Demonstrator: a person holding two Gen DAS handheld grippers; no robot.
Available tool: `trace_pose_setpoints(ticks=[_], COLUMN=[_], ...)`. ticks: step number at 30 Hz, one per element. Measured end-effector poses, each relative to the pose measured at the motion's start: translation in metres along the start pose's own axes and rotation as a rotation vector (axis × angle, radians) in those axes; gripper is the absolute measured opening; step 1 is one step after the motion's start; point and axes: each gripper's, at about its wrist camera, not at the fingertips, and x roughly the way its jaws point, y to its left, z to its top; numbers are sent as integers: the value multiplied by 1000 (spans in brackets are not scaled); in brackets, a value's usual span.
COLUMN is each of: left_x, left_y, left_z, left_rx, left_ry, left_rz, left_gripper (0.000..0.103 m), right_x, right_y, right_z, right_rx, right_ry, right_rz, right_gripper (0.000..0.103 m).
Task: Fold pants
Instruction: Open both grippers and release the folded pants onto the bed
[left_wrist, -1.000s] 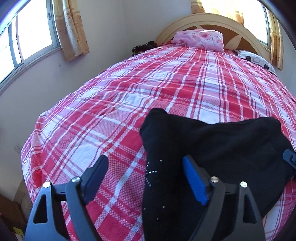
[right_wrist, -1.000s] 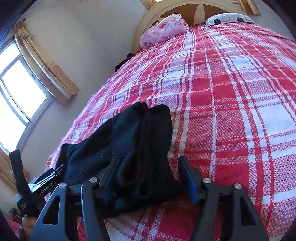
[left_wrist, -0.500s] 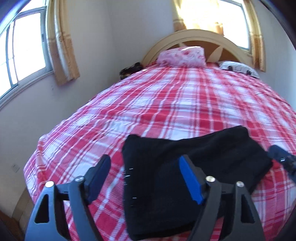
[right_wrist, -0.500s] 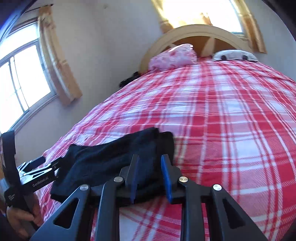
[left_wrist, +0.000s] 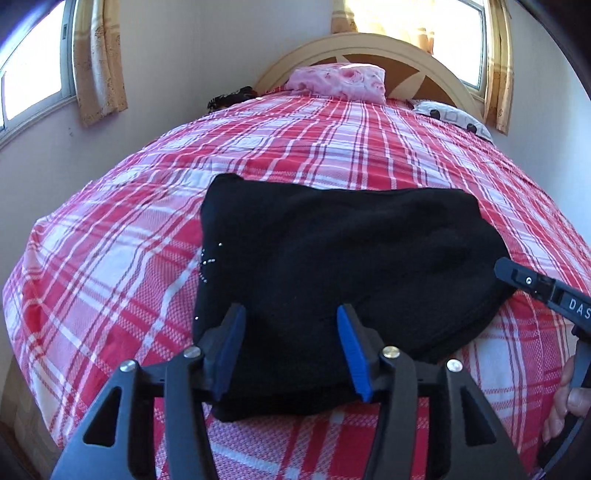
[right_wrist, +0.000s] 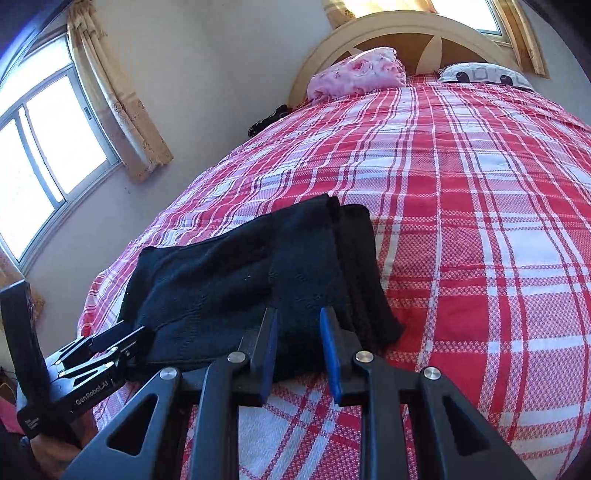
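The black pants (left_wrist: 343, 266) lie folded in a compact rectangle on the red plaid bed, near its foot. They also show in the right wrist view (right_wrist: 251, 273). My left gripper (left_wrist: 290, 325) is open above the pants' near edge and holds nothing. My right gripper (right_wrist: 297, 332) is partly open with a narrow gap, just above the near right end of the pants, and grips nothing. The right gripper's body (left_wrist: 546, 295) shows at the right edge of the left view. The left gripper's body (right_wrist: 92, 373) shows at the lower left of the right view.
The bed (left_wrist: 332, 147) has a red and white plaid cover. A pink pillow (left_wrist: 340, 83) and a patterned white pillow (left_wrist: 450, 118) lie at the curved wooden headboard (left_wrist: 424, 59). A dark item (left_wrist: 231, 98) sits at the far left corner. Windows with curtains (right_wrist: 110, 96) line the left wall.
Both grippers have pulled back toward the foot of the bed. The left jaws narrowed. The right jaws closed from wide to a narrow gap, then reopened a little. The pants lie flatter.
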Motion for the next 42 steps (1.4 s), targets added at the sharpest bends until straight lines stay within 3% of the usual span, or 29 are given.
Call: trace_pose_setpoints(ticks=[7,11,13,14,15,18,20,27,29,31,36,42], left_x=[-3,-14,-21,-22,-22,-26,-31,-27,-25,-22,-20,-27], left_y=[5,12,12,12,14,25,35,33,29,26,16,1], left_z=[-6,-15,-19,-21,-22,-26,-29,-25,-24,-25,-27,-25], left_rx=[-18,-1,17,20,15,-54,-109,-103,-86,-75,-31,41], left_ry=[-16,-11,-22,-22,-11,10,3,40,50,73,102,97], left_rz=[-22,-56,-42,-26,0,-74,-95,13,37,55,91,139], left_gripper=[59,62,71,91,99,98,98,98,98,98,98,98], right_x=[4,5,6,6,7,9,9,-2,-4,4,-15,-34], right_y=[18,21,21,23,25,34,39,35,32,26,24,22], right_z=[-7,-8,-8,-9,-9,-12,-14,-20,-26,-33,-40,-39], right_rx=[-119,-144,-152,-161,-171,-222,-246,-204,-170,-127,-61,13], right_ry=[-37,-43,-43,-43,-43,-40,-43,-49,-14,80,97,118], right_rz=[-83,-72,-59,-58,-57,-57,-72,-61,-77,-143,-112,-175], right_gripper=[26,39,45,49,56,68,70,71,77,80,80,80])
